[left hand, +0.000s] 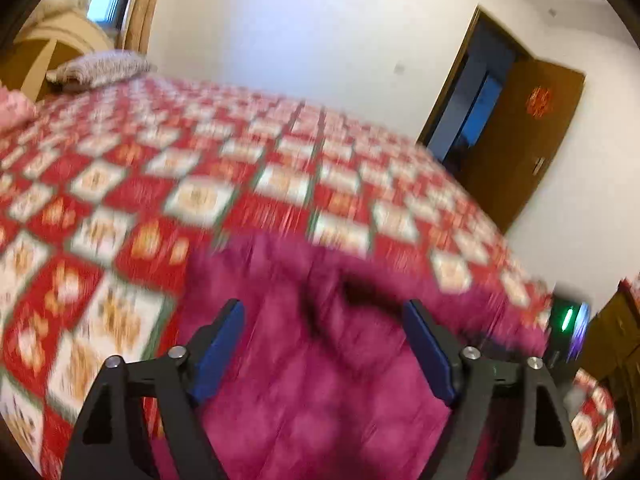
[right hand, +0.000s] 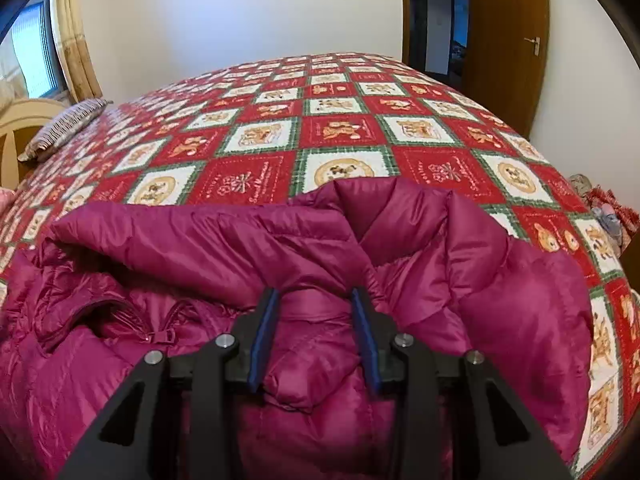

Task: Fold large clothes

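The right gripper [right hand: 315,304] pinches a puffy ridge of a magenta down jacket [right hand: 500,300], its blue pads [right hand: 262,344] pressed against either side of the bunched fabric. The grip looks placed to hold or carry this layer over for a fold, though that is a judgement. The left gripper [left hand: 324,320] is spread wide with nothing between its pads, hovering over the same jacket [left hand: 320,400]; that view is blurred, so whether it touches the cloth cannot be told. A dark patch, perhaps a lining or shadow, lies just ahead of it.

The jacket sits heaped at the near edge of the bed [right hand: 340,128], which is covered by a red and white checked quilt with bear motifs. One padded part lies folded across the left side, and a zip pull [right hand: 162,336] shows below it.

Farther out, a striped pillow [right hand: 64,124] rests at the far left corner by the headboard. A brown door [right hand: 508,40] stands open past the far right edge. Crumpled items lie off the bed's right edge. Most of the quilt beyond the jacket is bare, leaving room to fold.
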The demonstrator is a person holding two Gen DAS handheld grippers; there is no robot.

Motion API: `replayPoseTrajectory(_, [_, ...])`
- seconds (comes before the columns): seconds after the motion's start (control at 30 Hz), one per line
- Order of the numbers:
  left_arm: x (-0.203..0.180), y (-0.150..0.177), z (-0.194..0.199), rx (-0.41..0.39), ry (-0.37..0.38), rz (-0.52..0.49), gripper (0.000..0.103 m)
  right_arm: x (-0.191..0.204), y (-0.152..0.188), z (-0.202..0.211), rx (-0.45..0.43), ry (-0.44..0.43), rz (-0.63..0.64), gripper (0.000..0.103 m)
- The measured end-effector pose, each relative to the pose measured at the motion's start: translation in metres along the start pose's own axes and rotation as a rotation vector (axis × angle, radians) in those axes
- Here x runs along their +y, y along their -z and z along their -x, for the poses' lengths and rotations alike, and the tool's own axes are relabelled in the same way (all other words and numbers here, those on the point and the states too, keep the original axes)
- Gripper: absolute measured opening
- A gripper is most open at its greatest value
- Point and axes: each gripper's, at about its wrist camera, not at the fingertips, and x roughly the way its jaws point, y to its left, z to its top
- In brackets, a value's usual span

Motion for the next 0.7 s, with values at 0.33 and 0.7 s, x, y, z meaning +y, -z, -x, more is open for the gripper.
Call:
replayPoseTrajectory(0.33, [-0.043,0.006,-0.148,0.314,-0.187,-0.137,0.088,-0.006,0.002,0.002,-0.014,-0.047,-0.036,0.040])
replayPoseTrajectory(0.7, [-0.046,0.029,-0.143,0.250,-0.232,-0.196,0.091,-0.001,0.004,0.018,-0.069,-0.010,-0.018,0.046])
